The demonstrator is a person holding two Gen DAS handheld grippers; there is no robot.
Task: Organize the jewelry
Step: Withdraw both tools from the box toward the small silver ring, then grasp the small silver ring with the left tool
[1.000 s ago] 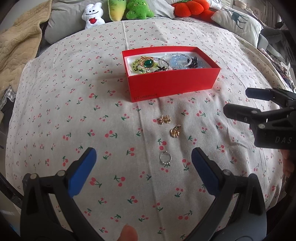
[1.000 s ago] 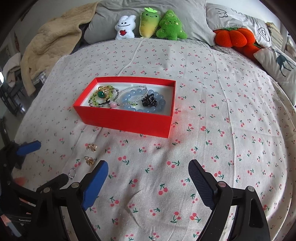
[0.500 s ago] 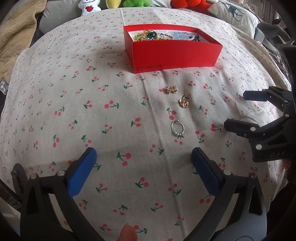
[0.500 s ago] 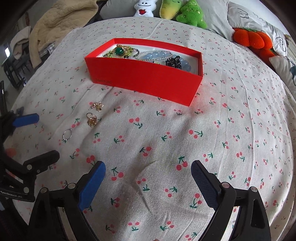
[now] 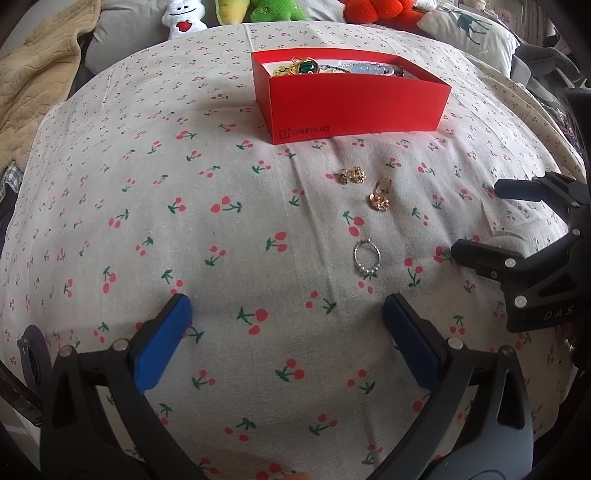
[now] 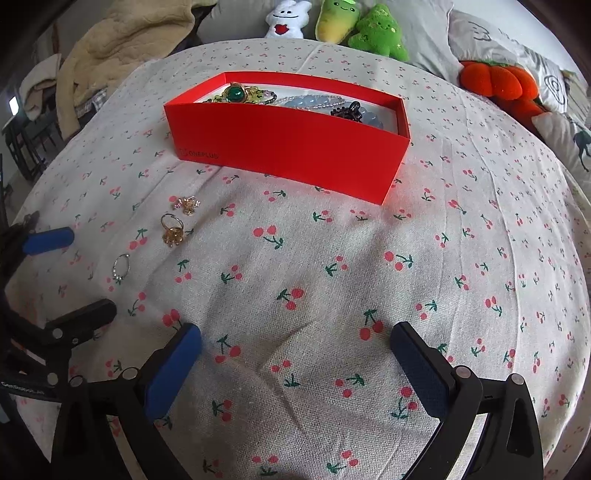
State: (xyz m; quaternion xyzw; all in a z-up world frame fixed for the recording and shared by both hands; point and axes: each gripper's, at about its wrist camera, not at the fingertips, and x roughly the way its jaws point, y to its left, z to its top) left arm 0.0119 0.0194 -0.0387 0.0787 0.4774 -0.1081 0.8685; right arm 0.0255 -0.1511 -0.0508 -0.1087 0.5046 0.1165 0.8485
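**Three loose pieces on the cherry-print spread**

A bed covered by a cherry-print sheet (image 5: 221, 229) fills the left wrist view, with plush toys (image 5: 184, 18) and a tan blanket (image 5: 33, 81) along the far edge. A red box (image 5: 354, 107) marked ONEPLUS sits ahead, a green-stone piece (image 5: 308, 67) and pale blue beads (image 5: 364, 69) showing over its rim. In front of it, apart from one another, lie a gold cluster earring (image 5: 352, 174), a gold ring (image 5: 380, 194) and a beaded silver ring (image 5: 366, 256). The left gripper (image 5: 286, 314) has its jaws spread wide, empty, short of the silver ring. The right gripper (image 5: 476, 221) enters from the right, jaws also apart.

The right wrist view shows the same red box (image 6: 288, 147), with a black clip (image 6: 347, 110) inside. The earring (image 6: 185, 204), gold ring (image 6: 172, 229) and silver ring (image 6: 120, 267) lie to the left, near the left gripper (image 6: 77, 273). The right gripper (image 6: 295, 341) hangs wide open over bare sheet (image 6: 369, 258), holding nothing.
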